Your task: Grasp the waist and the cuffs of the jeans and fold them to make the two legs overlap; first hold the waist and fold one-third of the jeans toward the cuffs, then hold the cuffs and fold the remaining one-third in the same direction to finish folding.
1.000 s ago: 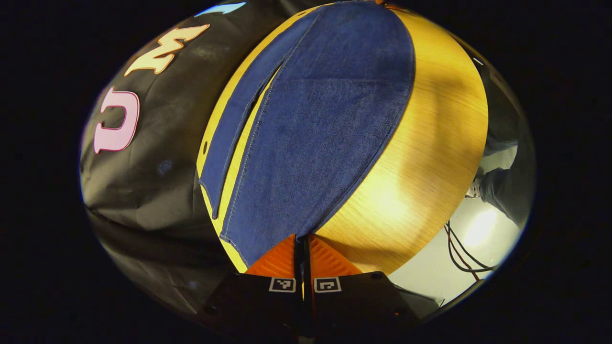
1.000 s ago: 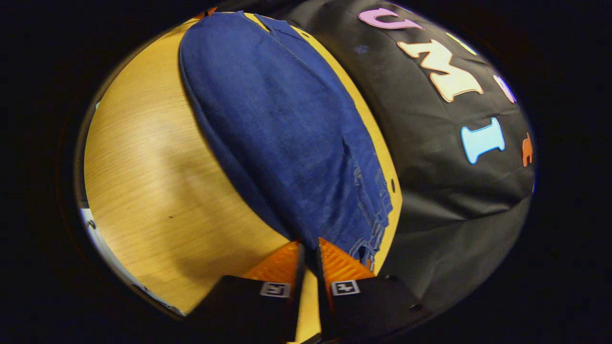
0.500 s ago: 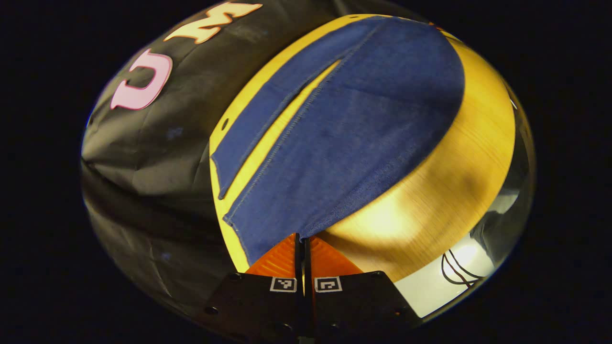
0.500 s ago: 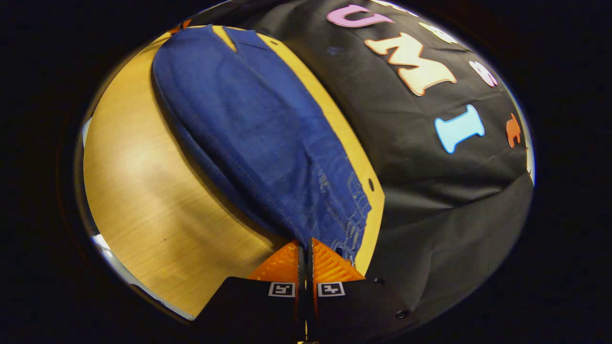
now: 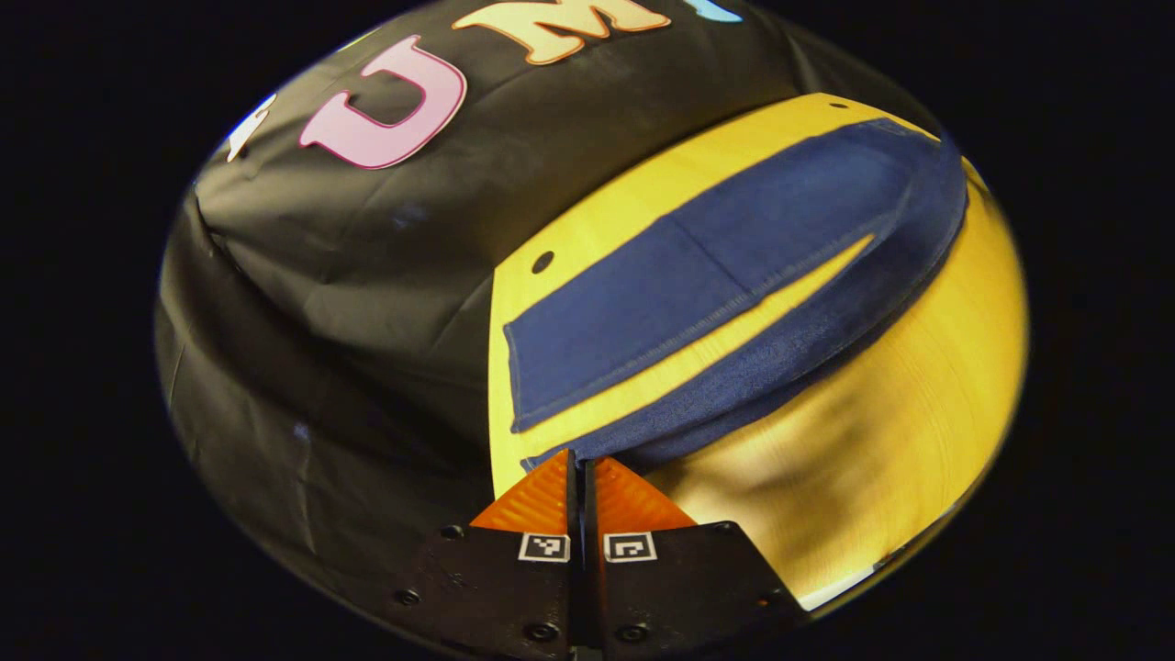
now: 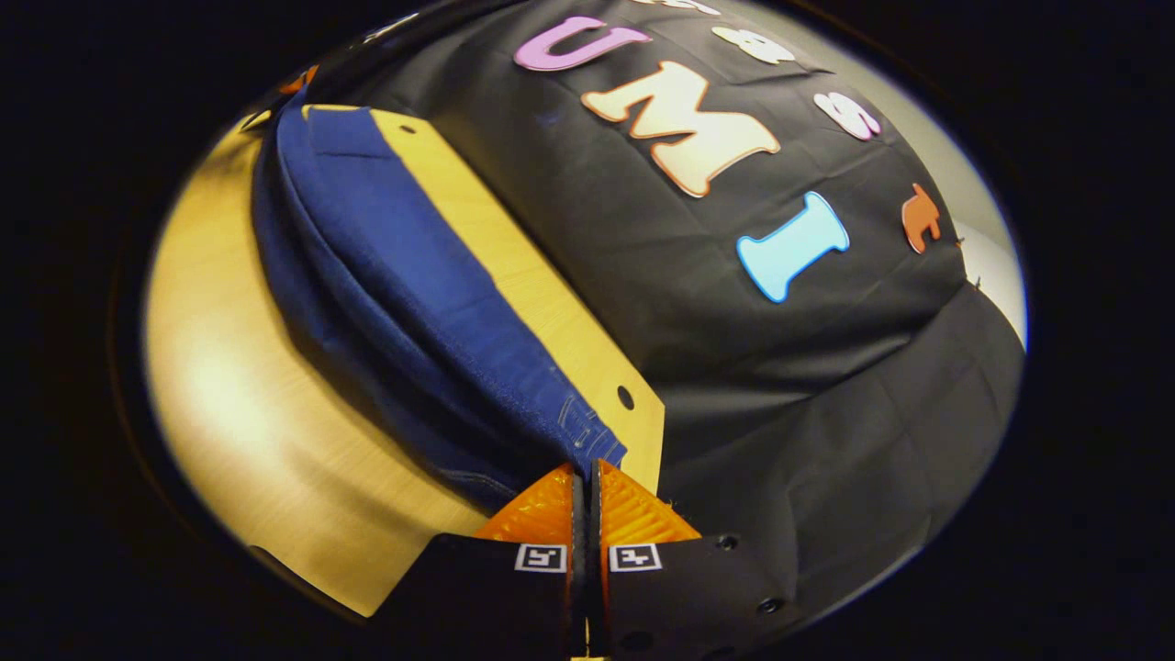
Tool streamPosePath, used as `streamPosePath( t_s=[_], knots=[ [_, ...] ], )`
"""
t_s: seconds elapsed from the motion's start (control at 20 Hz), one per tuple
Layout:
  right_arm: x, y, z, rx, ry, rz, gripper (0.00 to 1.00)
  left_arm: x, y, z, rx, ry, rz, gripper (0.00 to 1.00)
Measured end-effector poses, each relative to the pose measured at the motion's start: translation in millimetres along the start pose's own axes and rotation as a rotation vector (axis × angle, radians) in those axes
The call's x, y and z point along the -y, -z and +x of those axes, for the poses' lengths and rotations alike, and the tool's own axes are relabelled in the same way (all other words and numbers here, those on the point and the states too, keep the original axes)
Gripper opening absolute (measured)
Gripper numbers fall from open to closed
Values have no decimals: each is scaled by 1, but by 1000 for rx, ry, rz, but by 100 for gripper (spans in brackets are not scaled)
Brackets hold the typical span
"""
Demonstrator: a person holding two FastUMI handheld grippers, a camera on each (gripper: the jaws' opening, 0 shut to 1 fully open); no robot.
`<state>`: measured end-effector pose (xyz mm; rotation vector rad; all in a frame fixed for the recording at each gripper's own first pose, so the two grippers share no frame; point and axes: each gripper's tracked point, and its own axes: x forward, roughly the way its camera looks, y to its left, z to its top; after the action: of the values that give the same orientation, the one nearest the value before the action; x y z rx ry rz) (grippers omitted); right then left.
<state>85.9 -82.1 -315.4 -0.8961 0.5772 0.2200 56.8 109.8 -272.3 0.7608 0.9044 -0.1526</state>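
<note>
The blue jeans (image 5: 661,312) lie lengthwise on the yellow wooden table (image 5: 872,441). In the left gripper view one leg rests flat by the wall. The other leg (image 5: 817,330) is raised off the wood, with my left gripper (image 5: 580,462) shut on its cuff edge. In the right gripper view the jeans (image 6: 395,275) are doubled over into a thick lifted fold, and my right gripper (image 6: 585,468) is shut on the stitched waist corner (image 6: 587,436). The cloth stretches between the two grippers, and its underside is hidden.
The black cloth wall (image 6: 780,386) hangs close behind the table's far edge. Small round holes sit in the tabletop corners (image 5: 542,263) (image 6: 625,397). Bare wood (image 6: 257,413) lies on the near side of the jeans, running to the table's front rim.
Both grippers have risen and swung toward the wall, carrying the near leg up and over toward the far leg. The right gripper's fingers closed fully on the waist.
</note>
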Motion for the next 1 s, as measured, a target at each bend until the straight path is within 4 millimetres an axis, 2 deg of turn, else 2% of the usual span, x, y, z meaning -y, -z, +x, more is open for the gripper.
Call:
streamPosePath(
  t_s=[0.1,0.2,0.4,0.65,0.8,0.9,1.0],
  knots=[
    [13,-16,18,22,40,72,2,-5,-11,3,10,-23,-7,0],
    [20,-30,37,30,80,146,3,-19,-38,27,15,-40,-41,0],
    [20,-48,84,38,121,280,2,-26,-65,61,5,-51,-147,0],
    [-1,-49,150,16,72,321,2,-21,-89,113,-24,-40,-199,0],
    [-21,-42,191,-13,26,328,2,-15,-100,145,-48,-39,-204,0],
    [-36,-35,214,-38,-4,337,2,-7,-101,161,-71,-30,-189,0],
    [-50,-28,228,-65,-27,349,2,-3,-100,171,-90,-27,-182,0]
  ],
)
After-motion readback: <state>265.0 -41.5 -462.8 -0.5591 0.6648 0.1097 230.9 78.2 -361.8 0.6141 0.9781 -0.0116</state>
